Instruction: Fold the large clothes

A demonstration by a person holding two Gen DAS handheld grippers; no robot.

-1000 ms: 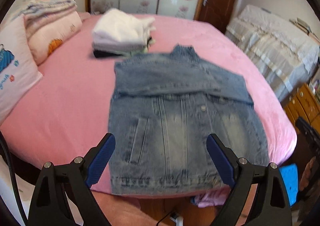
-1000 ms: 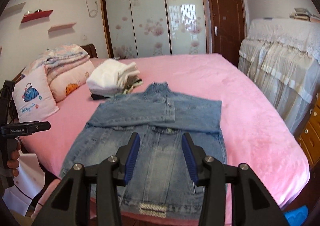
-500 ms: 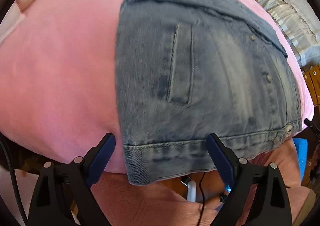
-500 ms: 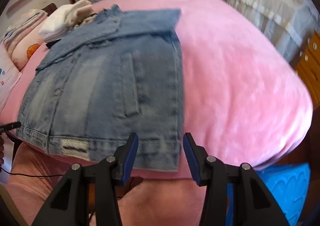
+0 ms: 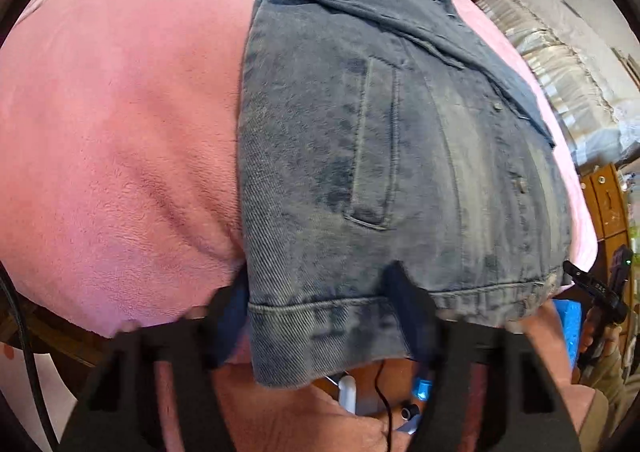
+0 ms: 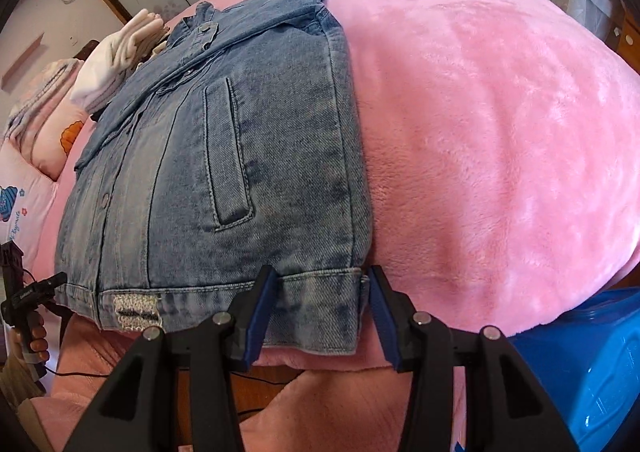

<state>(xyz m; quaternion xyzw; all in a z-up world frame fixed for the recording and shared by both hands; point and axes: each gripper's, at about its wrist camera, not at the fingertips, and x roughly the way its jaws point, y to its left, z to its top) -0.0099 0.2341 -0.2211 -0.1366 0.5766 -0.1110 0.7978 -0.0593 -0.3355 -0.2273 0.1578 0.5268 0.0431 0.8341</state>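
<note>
Left claw point(image 5: 324, 316): at the jacket's near left hem corner, which hangs over the bed's front edge. Its jaws have just been closing, with the hem band between them; motion blur hides whether the pads press yet, so I cannot tell if it is clamped.
Right claw point(image 6: 316, 304): jaws apart, astride the near right hem corner. They have just been closing a little, with the hem band between them. One blue pad point(image 6: 260, 306) sits on the denim and the other stands just off the corner, so nothing is gripped.
Denim jacket point(image 6: 248, 155): front up on the pink bed point(image 6: 480, 131), sleeves folded across the chest, collar toward the far side, hem toward the person.
Handling, my judgement: heavy, stiff cloth for a garment. It should hold a crease line and not slump, but its weight will pull on a shallow pinch. The surface is rough, so slipping looks unlikely once clamped.
Where to hold: the doubled hem band at both corners, where the seam is thickest; bite deep enough to catch front and back layers together.
Risk: catching only the top layer, leaving the back panel behind, or lifting unevenly and shifting the folded sleeves.
Nearby: stack of folded clothes point(image 6: 120, 55) just beyond the collar; keep the fold short of it.
</note>
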